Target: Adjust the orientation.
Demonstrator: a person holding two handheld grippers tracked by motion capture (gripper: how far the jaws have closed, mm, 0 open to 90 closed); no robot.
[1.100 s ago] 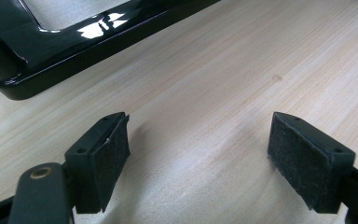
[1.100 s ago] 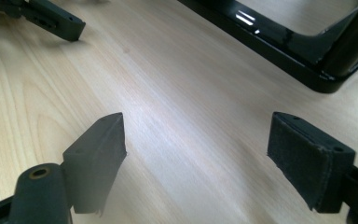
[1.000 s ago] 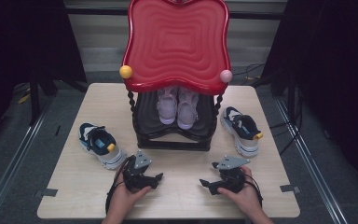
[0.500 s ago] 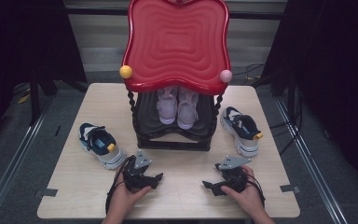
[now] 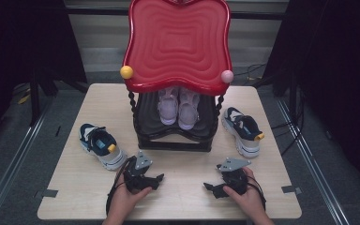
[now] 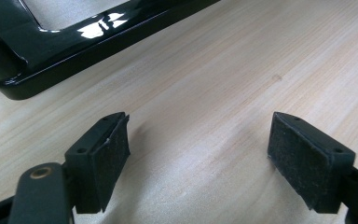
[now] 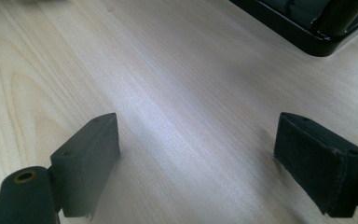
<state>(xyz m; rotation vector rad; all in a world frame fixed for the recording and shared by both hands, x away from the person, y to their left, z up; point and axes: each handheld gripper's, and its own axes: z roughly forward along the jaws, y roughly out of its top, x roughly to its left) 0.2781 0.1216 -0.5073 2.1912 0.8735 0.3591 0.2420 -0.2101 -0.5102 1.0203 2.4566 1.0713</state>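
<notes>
Both black grippers (image 5: 143, 177) (image 5: 229, 180) carry grey three-cornered plates and padded jaws.

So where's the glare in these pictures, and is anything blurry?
In the left gripper view, bright white glare sits on the glossy black rack base, and the wooden table is sharp. In the right gripper view, a pale sheen runs across the tabletop and the left jaw looks soft. In the high view, the red tray top shines gently, while the surroundings are dark.
</notes>
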